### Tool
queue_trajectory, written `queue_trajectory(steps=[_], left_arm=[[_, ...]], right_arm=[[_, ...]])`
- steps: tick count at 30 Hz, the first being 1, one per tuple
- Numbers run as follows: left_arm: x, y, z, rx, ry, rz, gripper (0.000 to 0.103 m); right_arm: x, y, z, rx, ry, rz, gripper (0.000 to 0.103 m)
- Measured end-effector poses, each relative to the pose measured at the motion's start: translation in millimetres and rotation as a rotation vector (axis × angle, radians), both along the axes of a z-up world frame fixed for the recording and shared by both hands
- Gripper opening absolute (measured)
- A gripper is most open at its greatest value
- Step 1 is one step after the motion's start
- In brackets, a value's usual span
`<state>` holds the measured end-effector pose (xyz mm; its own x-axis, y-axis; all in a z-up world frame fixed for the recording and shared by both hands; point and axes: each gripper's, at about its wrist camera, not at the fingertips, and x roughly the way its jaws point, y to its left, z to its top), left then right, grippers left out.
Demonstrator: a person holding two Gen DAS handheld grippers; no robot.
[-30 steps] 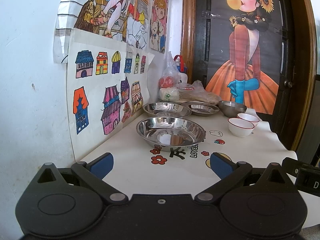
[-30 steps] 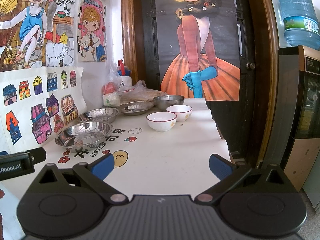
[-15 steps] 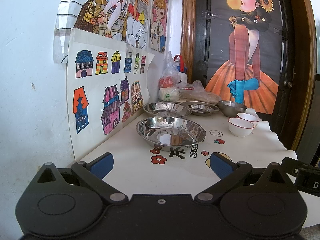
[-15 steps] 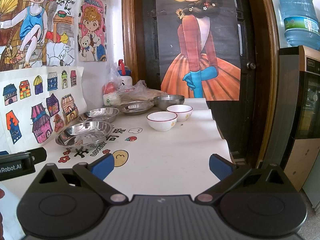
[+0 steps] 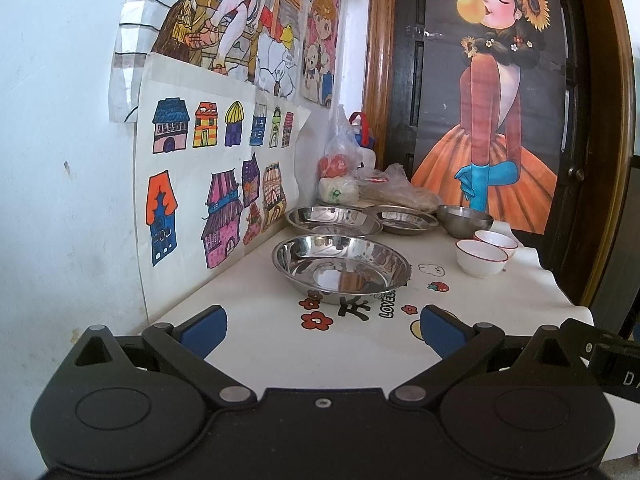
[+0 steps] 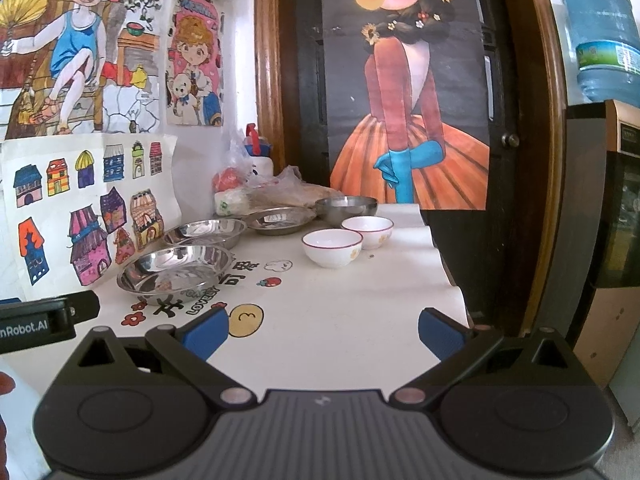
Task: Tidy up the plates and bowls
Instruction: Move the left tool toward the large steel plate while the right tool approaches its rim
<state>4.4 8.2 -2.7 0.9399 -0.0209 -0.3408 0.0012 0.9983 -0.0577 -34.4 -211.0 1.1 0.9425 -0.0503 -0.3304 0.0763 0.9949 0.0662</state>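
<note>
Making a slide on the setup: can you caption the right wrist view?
Open right gripper faces three stainless steel plates, a steel bowl and two white ceramic bowls on the white table.

— What can be read on the table cover [image 6: 340,320]?

— "LOVELY" in black capitals, beside a large black Chinese character, just in front of the nearest steel plate [image 6: 176,272]. In the left wrist view the same word is cut off by the plate's rim, showing only "LOVE". More characters sit behind that plate, too small to read.

— Anything on the gear?

— The black device [image 6: 40,320] at the left edge of the right wrist view carries white lettering, "nRobot.AI", its start cropped. In the left wrist view, a black device [image 5: 612,368] at the right edge shows a "D".

— The water jug [image 6: 600,40]?

— Its label has print, but it is illegible.
</note>
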Motion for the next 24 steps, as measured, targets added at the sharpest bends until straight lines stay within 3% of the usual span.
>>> queue_trajectory(steps=[8, 24], left_arm=[[11.7, -0.2, 2.3, 0.014, 0.021, 0.003, 0.102], [73.6, 25.0, 10.8, -0.047, 0.135, -0.032, 0.102]], right_arm=[[8.9, -4.9, 1.7, -0.008, -0.016, 0.012, 0.103], [46.7, -4.4, 5.2, -0.021, -0.018, 0.096, 0.103]])
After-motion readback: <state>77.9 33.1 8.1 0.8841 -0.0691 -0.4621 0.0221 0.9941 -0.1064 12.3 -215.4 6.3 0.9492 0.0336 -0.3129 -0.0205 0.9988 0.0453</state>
